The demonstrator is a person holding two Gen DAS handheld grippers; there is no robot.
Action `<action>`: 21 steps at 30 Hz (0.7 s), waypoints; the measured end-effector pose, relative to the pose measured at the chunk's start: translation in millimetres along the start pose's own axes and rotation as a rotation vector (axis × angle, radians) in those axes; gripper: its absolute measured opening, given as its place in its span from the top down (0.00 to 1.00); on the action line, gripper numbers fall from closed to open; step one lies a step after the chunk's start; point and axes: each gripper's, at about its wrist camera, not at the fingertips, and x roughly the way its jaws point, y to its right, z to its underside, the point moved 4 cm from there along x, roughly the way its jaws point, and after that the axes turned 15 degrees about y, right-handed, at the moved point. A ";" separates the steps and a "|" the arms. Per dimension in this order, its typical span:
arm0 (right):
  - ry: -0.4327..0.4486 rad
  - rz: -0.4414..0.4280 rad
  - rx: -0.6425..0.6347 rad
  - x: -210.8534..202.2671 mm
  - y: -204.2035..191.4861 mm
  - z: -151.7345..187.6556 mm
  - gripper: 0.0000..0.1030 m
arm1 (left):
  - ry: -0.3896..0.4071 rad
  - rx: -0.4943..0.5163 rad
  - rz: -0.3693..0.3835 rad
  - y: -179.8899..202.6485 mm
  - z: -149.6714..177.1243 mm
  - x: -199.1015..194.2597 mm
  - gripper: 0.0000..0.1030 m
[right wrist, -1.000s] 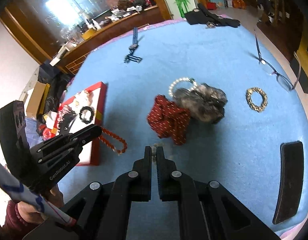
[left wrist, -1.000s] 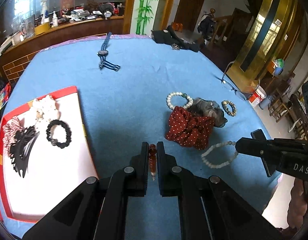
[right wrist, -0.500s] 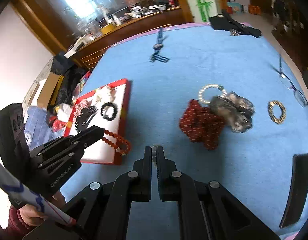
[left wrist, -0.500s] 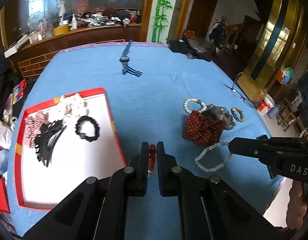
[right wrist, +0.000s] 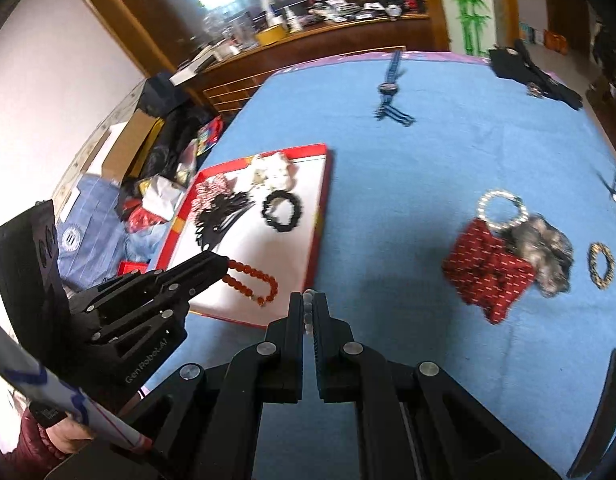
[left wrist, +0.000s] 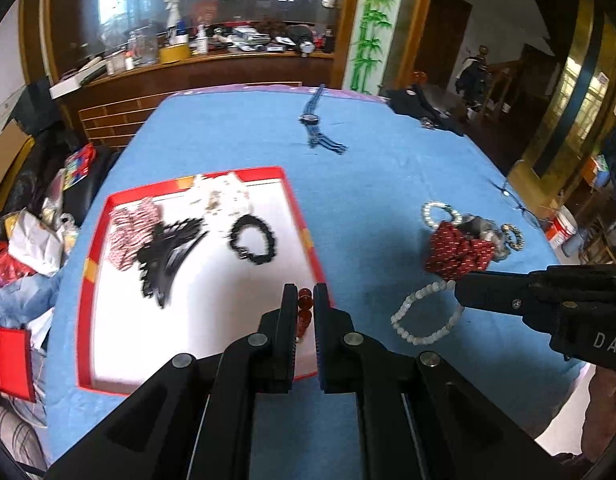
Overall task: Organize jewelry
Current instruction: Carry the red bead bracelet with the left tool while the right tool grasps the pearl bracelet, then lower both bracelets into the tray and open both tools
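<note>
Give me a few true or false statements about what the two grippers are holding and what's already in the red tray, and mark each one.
1. The left gripper is shut on the red bead bracelet. True.
2. The right gripper is empty. False: it is shut on the white bead bracelet.
3. The black bead bracelet lies inside the red tray. True.
4. The red polka-dot scrunchie lies in the tray. False: it lies on the blue tablecloth, beside the grey scrunchie.
5. The blue watch is in the tray. False: it lies on the cloth beyond it.
</note>
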 end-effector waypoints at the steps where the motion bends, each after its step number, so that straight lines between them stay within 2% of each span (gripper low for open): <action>1: -0.003 -0.005 -0.008 3.3 -4.8 -0.3 0.96 | -0.001 -0.003 -0.007 -3.5 1.0 -0.8 0.93; 7: -0.015 -0.036 -0.037 19.3 -30.6 -3.1 0.95 | -0.007 -0.027 -0.055 -33.2 8.5 -6.8 0.93; 21: -0.056 -0.064 -0.096 67.4 -83.1 -7.9 0.95 | -0.035 -0.052 -0.105 -90.2 15.9 0.5 0.93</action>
